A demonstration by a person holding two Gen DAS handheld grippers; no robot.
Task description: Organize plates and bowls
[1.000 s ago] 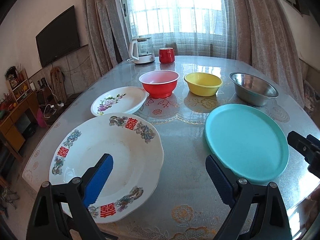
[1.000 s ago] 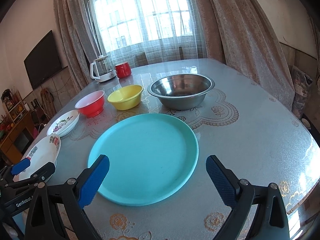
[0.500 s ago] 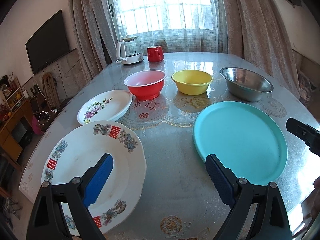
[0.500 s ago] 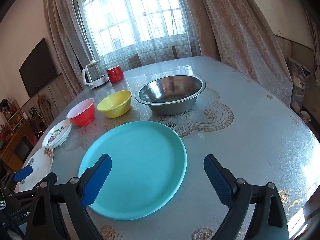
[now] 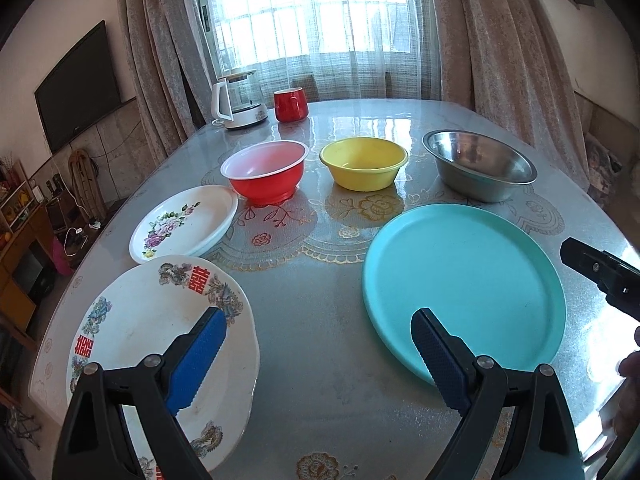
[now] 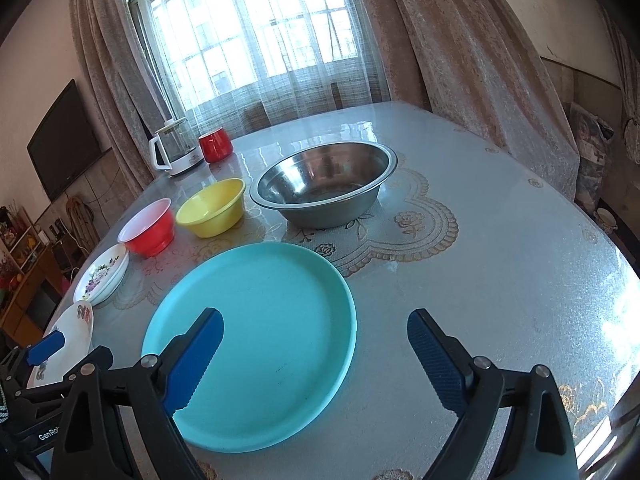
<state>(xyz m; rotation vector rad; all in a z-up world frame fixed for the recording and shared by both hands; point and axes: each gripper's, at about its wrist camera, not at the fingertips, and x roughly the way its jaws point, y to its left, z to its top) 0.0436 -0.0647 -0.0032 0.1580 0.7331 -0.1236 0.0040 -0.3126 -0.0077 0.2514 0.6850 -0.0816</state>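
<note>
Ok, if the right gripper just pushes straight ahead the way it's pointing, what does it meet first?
Probably the teal plate: the open right gripper straddles its near right rim. Past that stands the steel bowl. Height above the plate is unclear.

A tall barred window (image 5: 316, 12) behind sheer netting floods the room with daylight, flanked by heavy beige curtains (image 6: 472, 60). A dark television (image 5: 78, 84) hangs on the pale left wall above a wooden shelf unit (image 5: 20, 216) (cluttered with small items). The glossy worktop (image 6: 500, 248), with its floral lace-pattern cover, mirrors the glare.
</note>
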